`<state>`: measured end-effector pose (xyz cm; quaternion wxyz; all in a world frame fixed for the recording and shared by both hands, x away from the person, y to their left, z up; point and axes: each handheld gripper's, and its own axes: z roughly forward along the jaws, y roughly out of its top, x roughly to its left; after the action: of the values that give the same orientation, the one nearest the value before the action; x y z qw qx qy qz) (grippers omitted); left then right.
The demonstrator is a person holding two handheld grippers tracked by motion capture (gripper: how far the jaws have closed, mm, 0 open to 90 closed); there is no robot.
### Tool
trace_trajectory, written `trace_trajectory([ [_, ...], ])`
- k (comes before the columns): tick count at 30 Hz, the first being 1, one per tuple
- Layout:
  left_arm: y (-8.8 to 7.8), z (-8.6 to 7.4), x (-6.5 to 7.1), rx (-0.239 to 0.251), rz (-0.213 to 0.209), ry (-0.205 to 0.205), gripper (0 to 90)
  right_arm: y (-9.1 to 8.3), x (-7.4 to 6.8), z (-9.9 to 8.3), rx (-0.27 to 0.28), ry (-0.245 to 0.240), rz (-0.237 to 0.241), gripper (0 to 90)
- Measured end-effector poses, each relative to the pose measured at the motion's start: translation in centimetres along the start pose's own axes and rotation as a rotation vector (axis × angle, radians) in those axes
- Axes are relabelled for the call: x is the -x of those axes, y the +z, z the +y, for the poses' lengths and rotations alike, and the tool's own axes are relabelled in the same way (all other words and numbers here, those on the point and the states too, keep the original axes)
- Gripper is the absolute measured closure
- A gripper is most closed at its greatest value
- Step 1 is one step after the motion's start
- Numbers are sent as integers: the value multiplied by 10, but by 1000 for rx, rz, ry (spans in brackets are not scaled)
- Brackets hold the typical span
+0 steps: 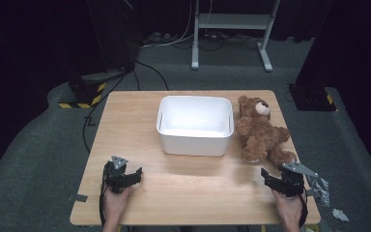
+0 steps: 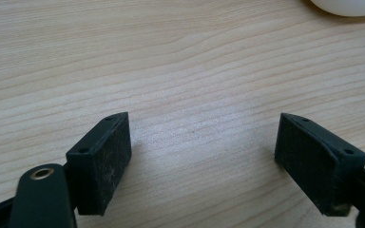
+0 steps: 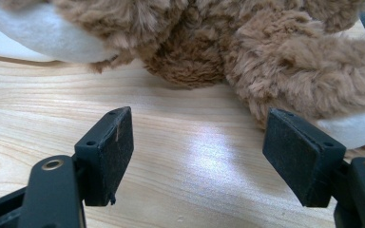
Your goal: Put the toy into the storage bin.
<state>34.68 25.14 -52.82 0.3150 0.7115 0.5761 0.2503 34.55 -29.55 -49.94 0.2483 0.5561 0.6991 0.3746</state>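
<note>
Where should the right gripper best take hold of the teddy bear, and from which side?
Probably the near leg: the right gripper, jaws open, already faces it from the table's front edge. The teddy bear lies on its back, legs toward the person, soft enough to pinch.

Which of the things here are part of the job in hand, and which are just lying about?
Part of the job:
teddy bear, just ahead of the open right gripper
white bin, beside the bear
left gripper, open over bare table

Lying about:
white frame on the floor behind
striped black base, left of the table
crumpled scraps on the floor
</note>
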Motion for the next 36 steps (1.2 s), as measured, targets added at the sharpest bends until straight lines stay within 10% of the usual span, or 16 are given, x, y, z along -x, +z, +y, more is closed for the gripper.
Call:
trace_trajectory([
  [36, 0, 0, 0, 2, 0, 3, 201, -28, 1, 32, 63, -20, 36, 179],
])
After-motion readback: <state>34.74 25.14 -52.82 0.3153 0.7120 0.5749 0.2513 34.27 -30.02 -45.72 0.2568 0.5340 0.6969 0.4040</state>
